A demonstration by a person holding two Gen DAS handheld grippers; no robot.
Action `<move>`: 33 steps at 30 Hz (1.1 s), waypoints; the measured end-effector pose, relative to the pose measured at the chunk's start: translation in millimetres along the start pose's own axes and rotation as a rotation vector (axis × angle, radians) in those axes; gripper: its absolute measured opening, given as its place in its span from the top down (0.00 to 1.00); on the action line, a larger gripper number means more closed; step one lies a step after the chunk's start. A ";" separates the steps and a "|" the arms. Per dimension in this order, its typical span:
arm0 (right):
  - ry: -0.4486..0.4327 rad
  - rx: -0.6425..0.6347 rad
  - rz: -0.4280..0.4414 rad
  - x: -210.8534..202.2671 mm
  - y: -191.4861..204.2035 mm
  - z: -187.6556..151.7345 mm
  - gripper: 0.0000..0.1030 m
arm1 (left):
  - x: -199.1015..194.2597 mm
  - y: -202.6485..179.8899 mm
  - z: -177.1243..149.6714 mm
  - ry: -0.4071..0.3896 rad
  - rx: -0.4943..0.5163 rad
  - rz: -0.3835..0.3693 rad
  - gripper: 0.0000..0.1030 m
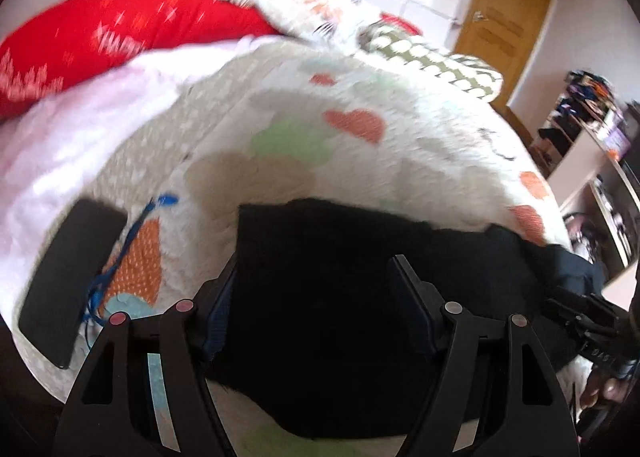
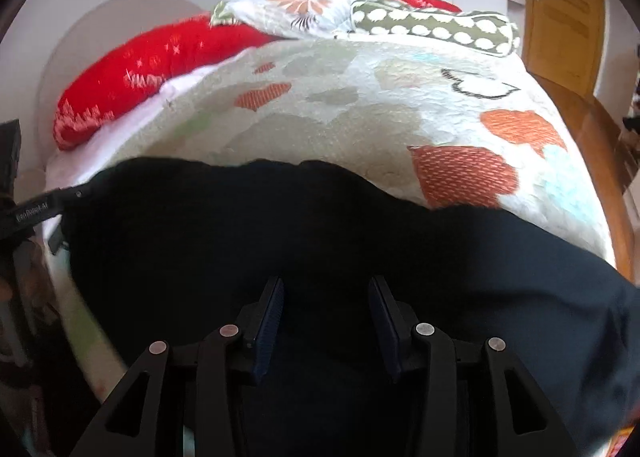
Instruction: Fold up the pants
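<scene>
The black pants lie spread on the patterned quilt at the near edge of the bed. My left gripper is open, its fingers wide apart above the pants near their left end. In the right wrist view the pants fill the lower half of the frame. My right gripper is open just above the fabric, with nothing between its pads. The other gripper's tip shows at the left edge by the pants' corner.
A black phone and a blue cord lie on the quilt left of the pants. A red pillow, a floral pillow and a green dotted bolster sit at the bed's head. A wooden door and shelves stand to the right.
</scene>
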State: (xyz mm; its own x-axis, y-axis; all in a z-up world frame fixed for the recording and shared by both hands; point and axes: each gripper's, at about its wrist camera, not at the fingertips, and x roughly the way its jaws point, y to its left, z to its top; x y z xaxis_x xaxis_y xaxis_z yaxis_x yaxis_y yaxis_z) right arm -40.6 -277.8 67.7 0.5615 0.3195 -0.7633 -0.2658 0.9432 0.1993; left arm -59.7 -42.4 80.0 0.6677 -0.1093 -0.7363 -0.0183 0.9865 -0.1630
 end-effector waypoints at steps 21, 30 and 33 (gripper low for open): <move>-0.070 0.336 -0.078 -101.1 -109.8 -108.7 0.54 | -2.9 -139.8 -1.1 -0.028 0.277 -0.128 0.30; -0.129 0.439 -0.055 -100.5 -137.0 -117.0 0.46 | 44.6 -228.0 -2.3 0.119 0.437 -0.304 0.30; -0.148 0.478 -0.037 -97.3 -149.3 -117.0 0.41 | 61.6 -263.7 -4.7 0.164 0.499 -0.350 0.30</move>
State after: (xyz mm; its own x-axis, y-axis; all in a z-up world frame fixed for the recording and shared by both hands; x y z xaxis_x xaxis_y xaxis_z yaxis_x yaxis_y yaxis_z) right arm -147.2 -460.3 40.3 0.6783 0.2616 -0.6866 0.1262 0.8791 0.4596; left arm -17.2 -309.8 74.5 0.4481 -0.4141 -0.7923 0.5564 0.8229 -0.1154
